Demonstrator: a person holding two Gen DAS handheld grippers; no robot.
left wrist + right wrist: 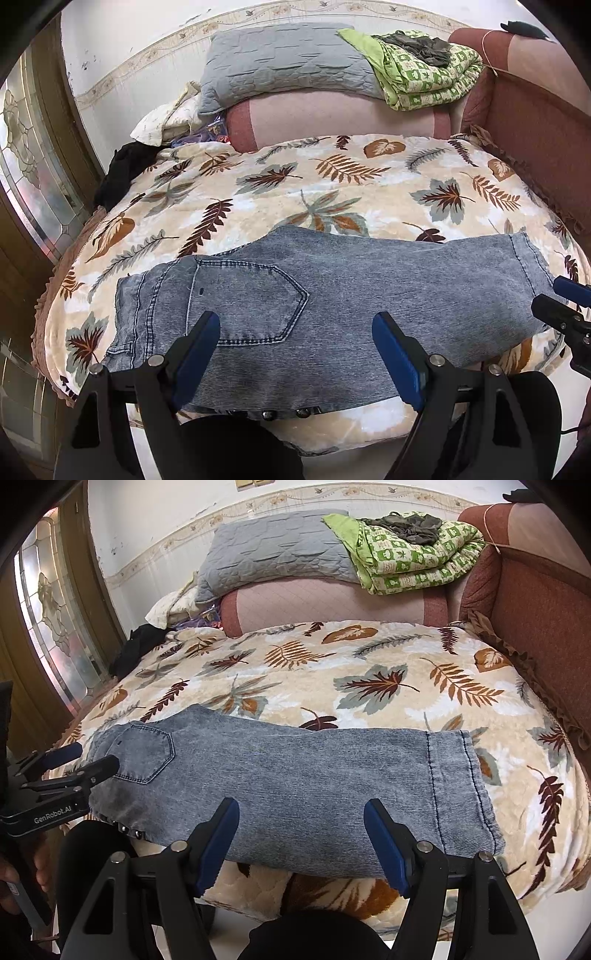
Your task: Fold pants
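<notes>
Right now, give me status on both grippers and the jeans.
Left gripper open, right gripper open, both empty. Jeans folded lengthwise, flat on leaf-print blanket. Nothing in the way.

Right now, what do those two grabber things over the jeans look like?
Both are black plastic tools with two long fingers. Each finger carries a flat blue pad, and round silver bolts sit at the joints. The left gripper has white lettering, "GenRobot.AI", on its side. The right gripper looks the same from its own camera.
</notes>
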